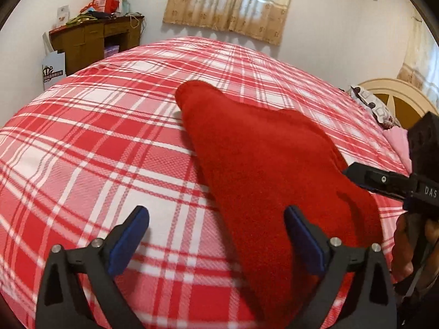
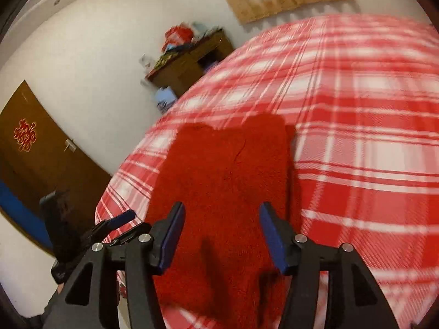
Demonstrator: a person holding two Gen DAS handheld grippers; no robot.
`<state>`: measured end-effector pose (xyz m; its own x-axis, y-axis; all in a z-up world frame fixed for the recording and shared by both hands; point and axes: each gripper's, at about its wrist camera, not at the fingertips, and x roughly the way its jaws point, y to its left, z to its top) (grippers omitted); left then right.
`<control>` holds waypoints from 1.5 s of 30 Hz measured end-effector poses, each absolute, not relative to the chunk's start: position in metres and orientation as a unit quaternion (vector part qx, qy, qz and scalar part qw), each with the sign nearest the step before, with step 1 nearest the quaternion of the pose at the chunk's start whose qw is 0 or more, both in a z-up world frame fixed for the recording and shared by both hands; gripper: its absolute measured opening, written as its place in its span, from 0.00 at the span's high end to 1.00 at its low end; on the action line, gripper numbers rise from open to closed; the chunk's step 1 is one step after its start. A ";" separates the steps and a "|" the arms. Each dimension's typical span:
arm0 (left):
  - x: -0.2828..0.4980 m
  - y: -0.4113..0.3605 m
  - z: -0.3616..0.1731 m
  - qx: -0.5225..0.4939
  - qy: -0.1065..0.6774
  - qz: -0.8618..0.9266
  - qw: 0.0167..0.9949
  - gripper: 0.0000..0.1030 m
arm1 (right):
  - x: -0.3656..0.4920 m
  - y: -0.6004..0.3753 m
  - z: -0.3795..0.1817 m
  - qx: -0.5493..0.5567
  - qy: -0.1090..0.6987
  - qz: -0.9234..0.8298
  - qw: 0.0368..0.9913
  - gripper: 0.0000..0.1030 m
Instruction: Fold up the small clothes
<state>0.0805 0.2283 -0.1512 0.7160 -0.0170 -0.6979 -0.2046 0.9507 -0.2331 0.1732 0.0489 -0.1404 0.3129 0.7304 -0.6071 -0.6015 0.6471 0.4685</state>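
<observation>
**Lying flat on the plaid bed, a red garment between two open grippers**

Spreading across the red-and-white checked bed (image 1: 109,137), the red fleece garment (image 1: 260,159) lies flat, its narrow end reaching toward the far side of the mattress and its broad end nearest the cameras.

Left gripper (image 1: 216,219) hangs over the near edge of the cloth with its blue-padded fingers (image 1: 129,235) wide apart; one pad stands over bare bedspread, the other over the red fabric, and nothing is pinched between them.

Right gripper (image 2: 221,224) hovers above the middle of the garment, its fingers (image 2: 171,235) also apart, though less widely, with red fleece showing through the gap and no cloth caught in the pads. That view is blurred, so whether the tips brush the fabric cannot be told.

From the left wrist view the right gripper enters at the right edge, just beside the garment's side.

A brown wooden desk (image 1: 90,44) heaped with clutter stands against the white wall beyond the bed, near a beige curtain (image 1: 230,2), and a brown door (image 2: 35,150) shows in the right wrist view
</observation>
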 end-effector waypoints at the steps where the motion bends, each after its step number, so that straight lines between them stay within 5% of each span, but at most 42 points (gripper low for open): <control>1: 0.076 0.225 -0.144 -0.141 0.370 0.056 0.916 0.04 | 0.169 0.048 -0.132 0.068 0.405 0.405 0.817 0.43; 5: 0.053 0.210 -0.106 -0.106 0.320 0.069 0.939 0.03 | 0.122 0.035 -0.083 0.009 0.312 0.366 0.877 0.33; 11: 0.035 0.196 -0.059 -0.089 0.263 0.069 0.958 0.01 | 0.078 0.019 -0.043 -0.025 0.230 0.351 0.907 0.31; 45: 0.026 0.179 -0.050 -0.065 0.240 0.054 0.967 0.00 | 0.067 0.016 -0.039 -0.017 0.229 0.361 0.904 0.31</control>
<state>0.0263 0.1793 -0.0502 0.8789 0.0735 -0.4714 -0.1356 0.9858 -0.0991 0.0666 0.0162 -0.0389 0.6351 0.6445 -0.4258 -0.6600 0.7392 0.1345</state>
